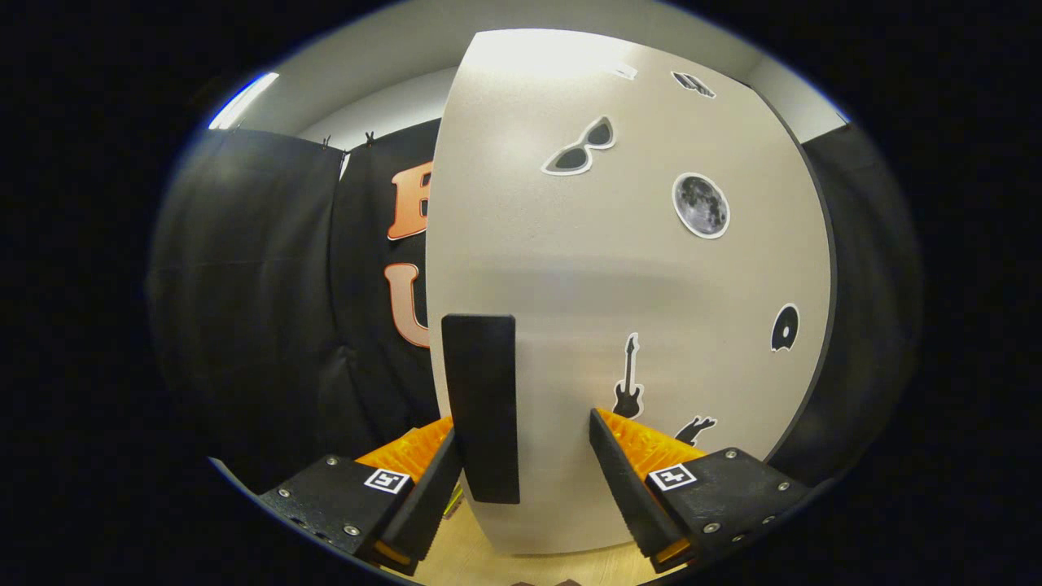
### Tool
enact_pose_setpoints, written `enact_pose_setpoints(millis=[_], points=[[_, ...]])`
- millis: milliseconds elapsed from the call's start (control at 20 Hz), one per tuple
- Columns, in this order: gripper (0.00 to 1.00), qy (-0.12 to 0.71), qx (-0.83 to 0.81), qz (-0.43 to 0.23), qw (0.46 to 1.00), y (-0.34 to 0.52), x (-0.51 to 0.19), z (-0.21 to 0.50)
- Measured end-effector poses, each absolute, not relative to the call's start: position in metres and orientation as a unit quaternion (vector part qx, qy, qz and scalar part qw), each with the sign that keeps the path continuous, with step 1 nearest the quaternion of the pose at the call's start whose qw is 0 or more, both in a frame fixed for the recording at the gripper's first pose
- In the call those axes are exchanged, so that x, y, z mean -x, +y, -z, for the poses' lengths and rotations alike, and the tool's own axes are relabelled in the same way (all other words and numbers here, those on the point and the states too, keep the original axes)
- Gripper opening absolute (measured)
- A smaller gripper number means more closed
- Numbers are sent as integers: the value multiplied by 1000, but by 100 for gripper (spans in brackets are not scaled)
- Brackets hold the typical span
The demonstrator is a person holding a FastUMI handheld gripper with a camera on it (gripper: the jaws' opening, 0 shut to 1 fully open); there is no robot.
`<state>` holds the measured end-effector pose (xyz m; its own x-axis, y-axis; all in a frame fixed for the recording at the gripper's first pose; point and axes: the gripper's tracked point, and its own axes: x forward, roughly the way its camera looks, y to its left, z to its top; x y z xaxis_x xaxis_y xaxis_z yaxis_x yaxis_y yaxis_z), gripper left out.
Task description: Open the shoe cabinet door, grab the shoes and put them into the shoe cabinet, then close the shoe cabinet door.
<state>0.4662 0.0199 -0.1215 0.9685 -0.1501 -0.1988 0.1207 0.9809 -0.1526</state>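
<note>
Black handle (pixel 481 407) on cabinet door (pixel 619 277) sits between my jaws, hugging one finger; gripper (pixel 521 480) gaping, nothing clamped. Risk: off-centre squeeze slips off handle. Can't tell how far door's swung.

I find no legible text on the shoe cabinet door (pixel 619 268); it carries picture stickers only. My gripper (pixel 529 456) bears two square coded markers (pixel 387 480), no readable characters.

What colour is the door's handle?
Black: the handle on the door shows best in the gripper view, between the open gripper fingers.
</note>
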Motion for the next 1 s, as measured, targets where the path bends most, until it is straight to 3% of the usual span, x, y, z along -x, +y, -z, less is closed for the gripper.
enact_pose_setpoints(millis=[1000], points=[[94, 112, 46, 102, 987, 30, -458, 113]])
